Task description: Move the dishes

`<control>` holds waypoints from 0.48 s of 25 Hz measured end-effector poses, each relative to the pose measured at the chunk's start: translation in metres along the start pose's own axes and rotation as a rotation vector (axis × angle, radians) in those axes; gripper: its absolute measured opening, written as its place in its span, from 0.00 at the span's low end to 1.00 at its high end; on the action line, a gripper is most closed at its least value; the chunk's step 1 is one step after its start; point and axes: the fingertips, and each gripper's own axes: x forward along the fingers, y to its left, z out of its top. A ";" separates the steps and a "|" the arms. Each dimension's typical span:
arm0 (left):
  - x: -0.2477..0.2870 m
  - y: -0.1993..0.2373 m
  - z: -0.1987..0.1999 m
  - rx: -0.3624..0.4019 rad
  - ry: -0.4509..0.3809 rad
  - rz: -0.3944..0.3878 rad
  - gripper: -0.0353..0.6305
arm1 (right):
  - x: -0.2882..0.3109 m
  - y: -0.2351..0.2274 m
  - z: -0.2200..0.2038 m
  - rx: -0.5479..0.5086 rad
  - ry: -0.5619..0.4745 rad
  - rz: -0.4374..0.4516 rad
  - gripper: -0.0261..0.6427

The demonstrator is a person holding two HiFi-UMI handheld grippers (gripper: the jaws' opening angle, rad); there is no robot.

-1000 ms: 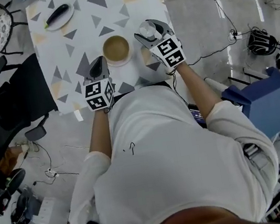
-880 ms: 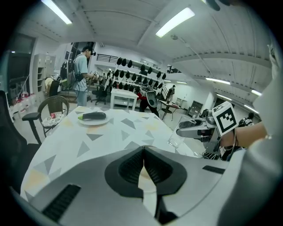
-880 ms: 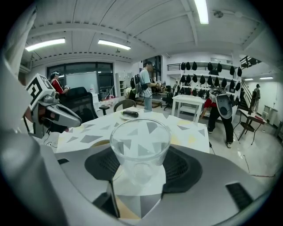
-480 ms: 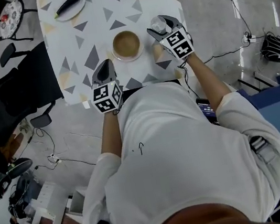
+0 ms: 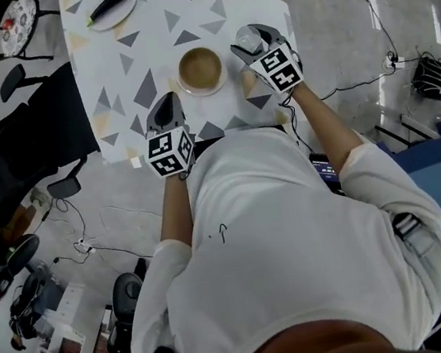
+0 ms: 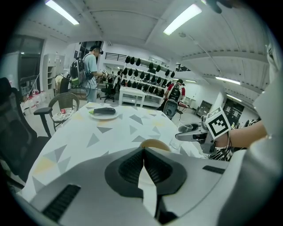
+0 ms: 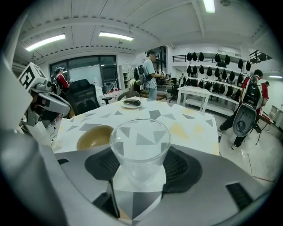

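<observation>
The right gripper grips a clear drinking glass just to the right of the round brown bowl on the white, triangle-patterned table. The left gripper, its jaws pressed together with nothing between them, is near the bowl's lower left.

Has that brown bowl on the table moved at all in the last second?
No. The bowl sits at the same spot among the table's grey triangles; only the camera view shifted.
</observation>
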 end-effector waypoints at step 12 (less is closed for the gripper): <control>0.007 -0.003 0.001 0.019 0.010 -0.040 0.08 | -0.005 0.008 -0.009 0.014 -0.023 -0.027 0.53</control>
